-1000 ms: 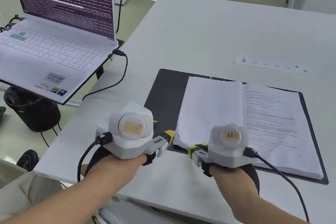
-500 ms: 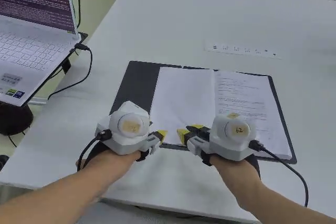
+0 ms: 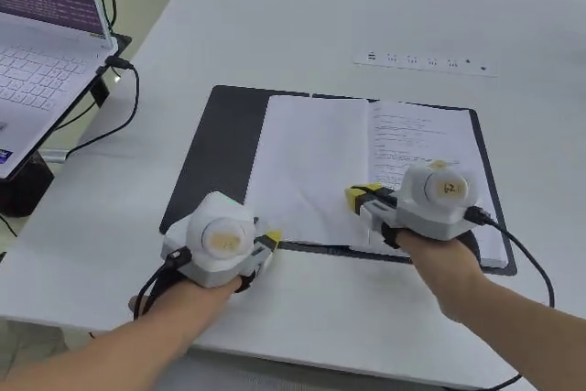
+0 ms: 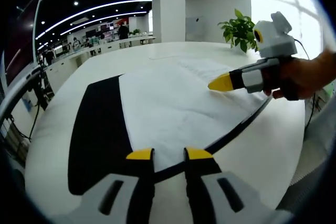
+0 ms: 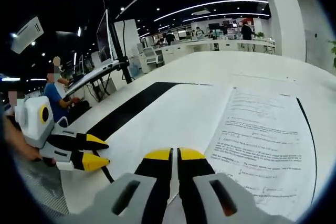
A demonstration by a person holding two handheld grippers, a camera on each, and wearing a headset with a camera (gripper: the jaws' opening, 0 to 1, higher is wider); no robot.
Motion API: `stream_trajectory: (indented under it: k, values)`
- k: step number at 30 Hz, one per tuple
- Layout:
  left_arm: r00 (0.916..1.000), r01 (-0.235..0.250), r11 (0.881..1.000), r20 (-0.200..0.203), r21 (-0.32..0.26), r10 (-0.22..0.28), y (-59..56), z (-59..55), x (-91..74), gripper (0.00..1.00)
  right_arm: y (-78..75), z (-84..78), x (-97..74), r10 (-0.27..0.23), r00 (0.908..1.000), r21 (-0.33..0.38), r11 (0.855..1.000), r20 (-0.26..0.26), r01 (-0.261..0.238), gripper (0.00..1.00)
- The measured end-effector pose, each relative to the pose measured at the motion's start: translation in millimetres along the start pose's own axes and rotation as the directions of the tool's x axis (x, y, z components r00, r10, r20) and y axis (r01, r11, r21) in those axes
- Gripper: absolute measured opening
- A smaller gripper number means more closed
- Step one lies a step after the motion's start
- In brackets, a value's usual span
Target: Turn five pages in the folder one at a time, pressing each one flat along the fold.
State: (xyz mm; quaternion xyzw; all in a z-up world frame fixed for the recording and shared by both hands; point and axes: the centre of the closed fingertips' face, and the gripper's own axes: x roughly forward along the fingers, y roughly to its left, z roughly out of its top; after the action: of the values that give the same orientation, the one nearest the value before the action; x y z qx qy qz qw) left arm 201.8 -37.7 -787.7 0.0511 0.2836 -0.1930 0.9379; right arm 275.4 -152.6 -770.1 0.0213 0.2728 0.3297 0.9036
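The black folder [image 3: 220, 148] lies open on the white table. A blank white page [image 3: 307, 171] covers its left half and a printed page [image 3: 417, 130] its right. My right gripper [image 3: 352, 197] is shut with nothing in it, low over the pages near the fold and the folder's front edge. Its own view has its tips [image 5: 173, 155] together above the fold. My left gripper [image 3: 271, 243] stands open at the folder's front edge by the blank page's near corner, holding nothing. In its own view, the left gripper [image 4: 169, 154] points across the blank page.
An open laptop [image 3: 37, 52] sits off the table's left side, with a black cable [image 3: 119, 107] plugged into it. A socket strip [image 3: 426, 63] is set in the table beyond the folder. The table's front edge runs just behind both grippers.
My right gripper has moved forward from the folder's front edge onto the pages by the fold. The left gripper has stayed at the front edge. The head camera has shifted.
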Motion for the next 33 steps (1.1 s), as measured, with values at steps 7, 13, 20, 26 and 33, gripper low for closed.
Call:
stream_trajectory:
  k: [7, 13, 20, 26, 33]
  values:
    - [0.9995, -0.009, 1.000, 0.029, -0.018, 0.010, 2.2, -1.9, 3.2, 0.21, -26.4, 13.1, 15.8, -0.013, 0.9997, 0.038, 0.999, 0.019, 0.012, 0.00]
    - [0.9993, -0.013, 1.000, 0.035, -0.012, 0.014, 2.4, -2.6, 3.7, 0.20, -33.4, 25.1, 27.0, -0.019, 0.9991, 0.033, 0.999, 0.038, 0.018, 0.00]
    - [0.9989, -0.017, 1.000, 0.044, -0.010, 0.017, 3.2, -3.4, 3.5, 0.20, -37.0, 37.0, 38.5, -0.026, 0.9969, 0.016, 1.000, 0.074, 0.025, 0.00]
    - [0.9988, -0.017, 1.000, 0.046, -0.011, 0.018, 2.9, -2.9, 1.1, 0.20, -47.2, 48.3, 52.0, -0.051, 0.9940, 0.014, 0.999, 0.096, 0.050, 0.00]
    - [0.9982, -0.022, 1.000, 0.056, -0.015, 0.023, 2.4, -2.2, 0.0, 0.20, -62.9, 59.9, 68.8, -0.085, 0.9893, 0.034, 0.996, 0.118, 0.082, 0.00]
